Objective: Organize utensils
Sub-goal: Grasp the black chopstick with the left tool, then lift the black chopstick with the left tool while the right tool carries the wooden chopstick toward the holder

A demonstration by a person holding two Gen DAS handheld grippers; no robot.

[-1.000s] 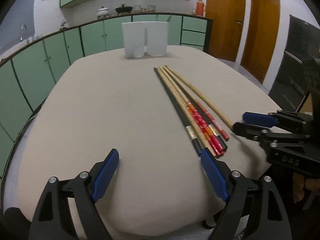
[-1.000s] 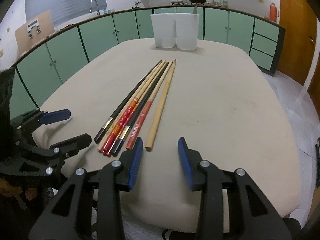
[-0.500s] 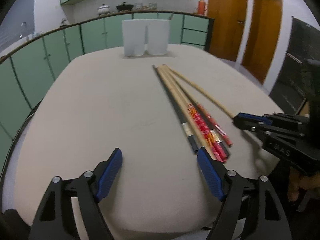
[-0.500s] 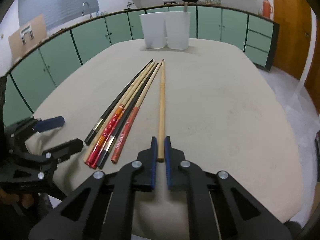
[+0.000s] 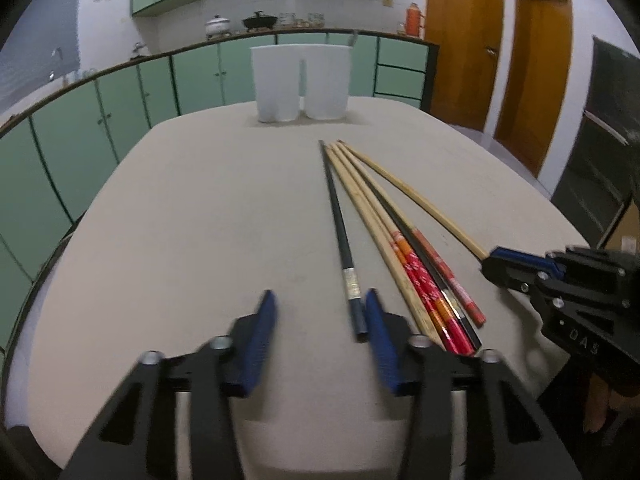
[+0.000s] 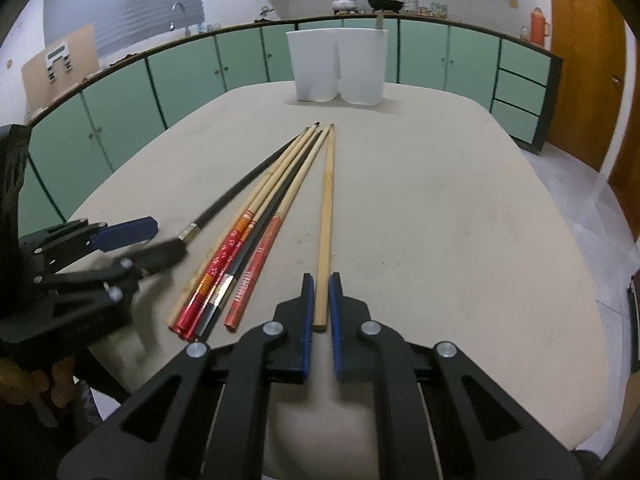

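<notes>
R tongs [image 6: 319,304] have just gone from part-open to clamped on the near end of the plain light-wood chopstick [image 6: 327,216], which has swung away from the bundle and now lies straight ahead of them, well apart from the rest at its near end. So that pick looks secured; lift should be next.

L tongs [image 5: 318,316] were wide a sec ago and are closing now, narrower but not yet gripping. The black chopstick w/ a silver band [image 5: 340,232] has its near end between the jaws, just beside the right-hand blue pad [image 5: 380,344]; the other pad is apart from it. It has slid a bit clear of the bundle too.

Remaining sticks, i.e. the red-patterned and pale wooden chopsticks [image 5: 416,268], lie fanned on the beige desk [image 5: 200,220] between both tongs. Twin white plastic holders [image 6: 340,66] stand at the desk's far edge, prob. the destination. Task barely begun: nothing moved to the holders yet.
</notes>
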